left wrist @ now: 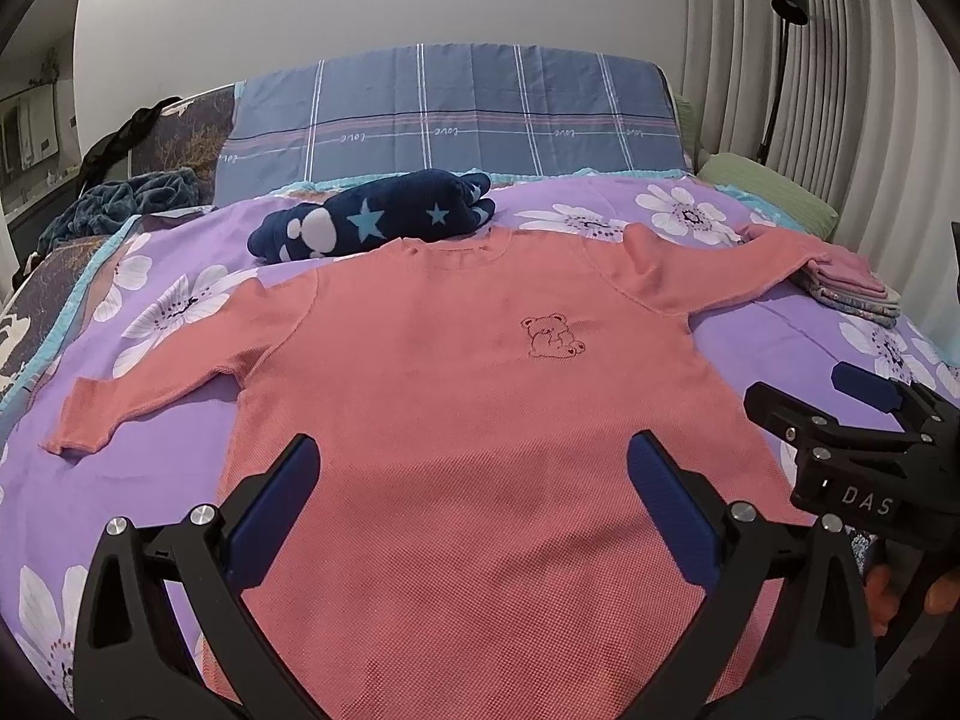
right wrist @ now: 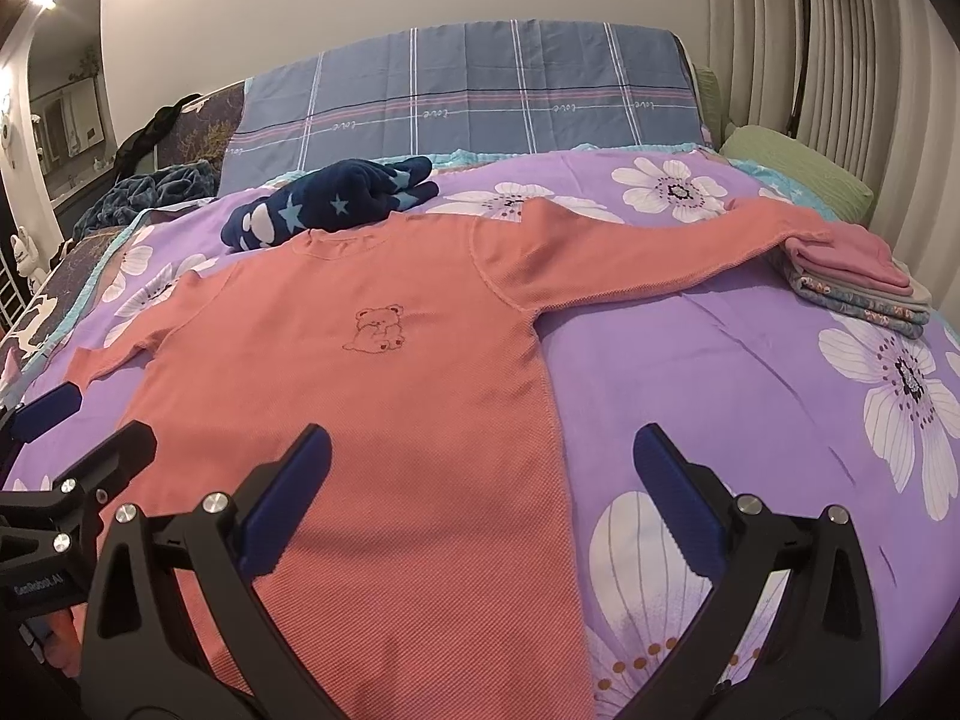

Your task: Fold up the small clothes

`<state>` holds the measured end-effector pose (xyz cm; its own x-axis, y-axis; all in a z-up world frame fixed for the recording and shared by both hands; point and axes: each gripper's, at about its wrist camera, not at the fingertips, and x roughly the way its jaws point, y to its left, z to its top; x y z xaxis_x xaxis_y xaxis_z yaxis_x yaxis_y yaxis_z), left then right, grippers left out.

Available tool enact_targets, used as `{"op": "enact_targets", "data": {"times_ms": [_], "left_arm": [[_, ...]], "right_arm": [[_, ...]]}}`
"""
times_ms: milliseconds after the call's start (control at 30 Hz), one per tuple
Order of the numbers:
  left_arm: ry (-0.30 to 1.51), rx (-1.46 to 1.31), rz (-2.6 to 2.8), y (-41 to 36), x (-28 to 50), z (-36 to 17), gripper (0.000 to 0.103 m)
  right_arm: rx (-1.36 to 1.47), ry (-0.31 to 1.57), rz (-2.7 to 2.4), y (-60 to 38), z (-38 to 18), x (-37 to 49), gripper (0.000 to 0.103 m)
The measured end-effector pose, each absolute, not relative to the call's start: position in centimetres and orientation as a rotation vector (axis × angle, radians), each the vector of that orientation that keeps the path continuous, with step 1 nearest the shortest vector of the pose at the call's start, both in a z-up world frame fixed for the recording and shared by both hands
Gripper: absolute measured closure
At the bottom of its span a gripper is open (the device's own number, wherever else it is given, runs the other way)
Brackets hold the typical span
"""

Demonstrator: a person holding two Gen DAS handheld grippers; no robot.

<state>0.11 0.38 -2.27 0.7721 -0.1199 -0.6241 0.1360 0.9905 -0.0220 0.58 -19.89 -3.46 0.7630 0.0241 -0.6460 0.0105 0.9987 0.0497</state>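
A salmon-pink long-sleeved shirt (left wrist: 456, 396) with a small bear outline on its chest lies flat, front up, filling the middle of the left wrist view, on a purple bedspread (left wrist: 180, 252) printed with white flowers. Its sleeves spread toward the left edge and the upper right. The right cuff touches, perhaps rests on, a stack of folded clothes (right wrist: 858, 282) at the right edge of the right wrist view. A navy star-patterned fleece garment (left wrist: 372, 222) lies bunched just above the collar.

The left gripper (left wrist: 474, 498) hangs over the shirt's lower body with its jaws spread wide, holding nothing. The right gripper (right wrist: 480, 492) is equally wide and empty, straddling the shirt's right side seam near the bottom of its view.
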Motion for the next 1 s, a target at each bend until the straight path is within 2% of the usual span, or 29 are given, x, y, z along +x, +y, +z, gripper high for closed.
{"op": "enact_targets", "data": {"times_ms": [533,733,800,1000], "left_arm": [[0.705,-0.119,-0.123,4.3,0.9,-3.6,0.001],[0.671,-0.299,0.058,12.7,1.5,-4.6,0.002],[0.687,-0.385,0.118,16.1,1.5,-5.3,0.016],[0.72,-0.708,0.289,27.9,0.9,-9.1,0.046]], "right_arm": [[0.057,0.717,-0.011,-20.2,-3.8,1.0,0.002],[0.079,0.748,-0.041,-21.1,-4.6,1.5,0.002],[0.087,0.757,-0.046,-21.3,-4.8,1.6,0.002],[0.077,0.775,-0.049,-21.1,-5.3,1.9,0.002]]}}
